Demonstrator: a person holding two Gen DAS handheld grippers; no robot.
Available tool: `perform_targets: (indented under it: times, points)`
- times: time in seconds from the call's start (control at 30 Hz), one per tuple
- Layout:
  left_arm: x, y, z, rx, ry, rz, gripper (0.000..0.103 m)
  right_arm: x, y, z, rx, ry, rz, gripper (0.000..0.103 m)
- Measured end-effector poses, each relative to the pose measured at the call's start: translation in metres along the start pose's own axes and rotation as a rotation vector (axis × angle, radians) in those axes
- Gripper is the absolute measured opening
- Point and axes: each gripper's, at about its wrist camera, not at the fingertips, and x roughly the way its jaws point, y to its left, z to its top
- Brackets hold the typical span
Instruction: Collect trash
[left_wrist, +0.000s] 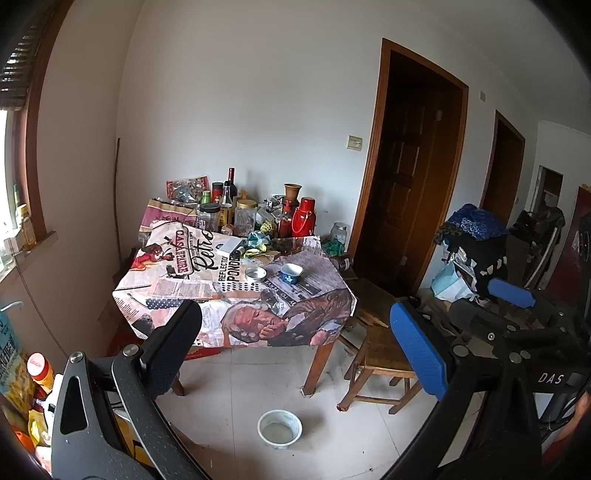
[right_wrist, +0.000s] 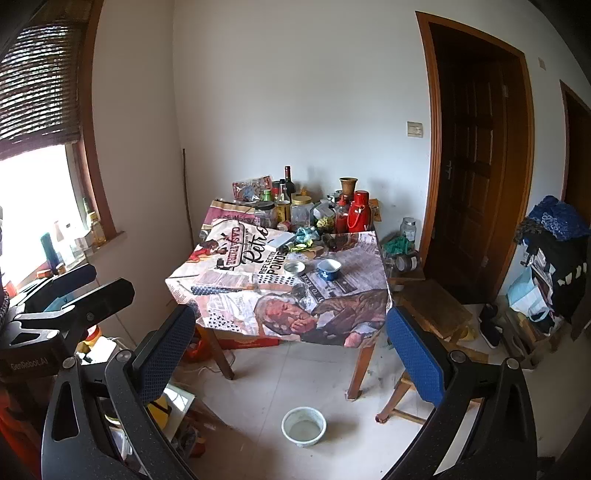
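Observation:
A table under a newspaper-print cloth (left_wrist: 192, 291) (right_wrist: 229, 291) stands against the far wall. Crumpled green and yellow wrappers (left_wrist: 260, 240) (right_wrist: 304, 238) lie near its middle, beside a white box (left_wrist: 229, 245). In front of them sit a blue bowl (left_wrist: 291, 273) (right_wrist: 328, 268) and a round metal tin (left_wrist: 255, 273) (right_wrist: 294, 267). My left gripper (left_wrist: 295, 347) is open and holds nothing, well short of the table. My right gripper (right_wrist: 290, 352) is likewise open with nothing in it. Each gripper shows at the side of the other's view.
Bottles, jars and a red thermos (left_wrist: 303, 221) crowd the table's back. A white bowl (left_wrist: 279, 429) (right_wrist: 303, 426) sits on the tiled floor in front. A wooden chair (left_wrist: 380, 354) stands at the table's right, by a dark door (right_wrist: 472, 155). Clutter fills the floor at left; bags and clothes pile at right.

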Motion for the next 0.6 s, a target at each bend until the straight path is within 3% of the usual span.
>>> perform_targets:
  times: [0.43,0.6]
  points:
    - [0.041,-0.045,0.021,-0.003,-0.034,0.089,0.103,0.024,-0.049,0.019,-0.021,-0.001,0.037,0.103]
    - [0.076,-0.046,0.034,0.005,-0.004,0.099,0.103,0.051,-0.064,0.027,-0.014,0.042,0.035,0.103]
